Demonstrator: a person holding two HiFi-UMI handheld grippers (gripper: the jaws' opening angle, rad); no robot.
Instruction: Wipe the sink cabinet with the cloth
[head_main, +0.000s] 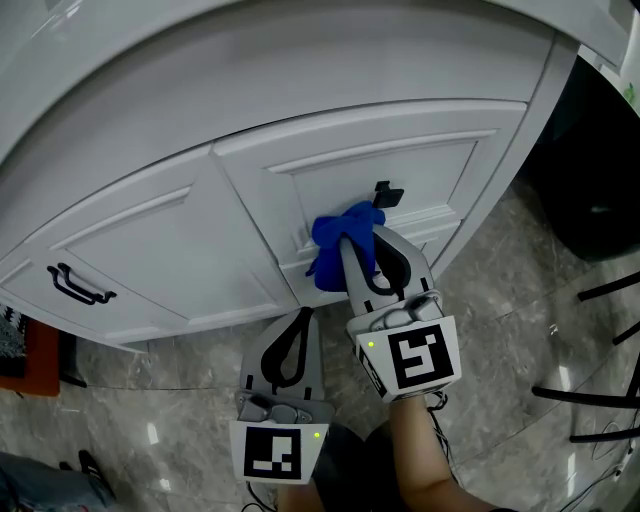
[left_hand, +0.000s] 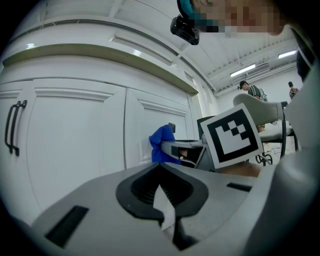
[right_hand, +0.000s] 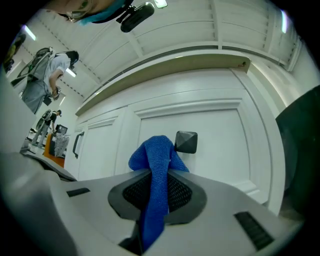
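The right tongs (head_main: 358, 250) are clamped on a blue cloth (head_main: 338, 238). The cloth is nubbly and crumpled, and it bunches out past their tips just below and left of the black knob (head_main: 387, 194) on the white cabinet door (head_main: 400, 165). The left tongs (head_main: 301, 322) are closed together, lower and farther left of the knob, apart from the door.

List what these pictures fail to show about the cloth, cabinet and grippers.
- Head view: whether the blue cloth presses on the cabinet door; its own bunch hides the contact.
- Left gripper view: the white sliver inside the left gripper; too small to identify.
- Right gripper view: what the people at the left edge are doing; too small, distorted.
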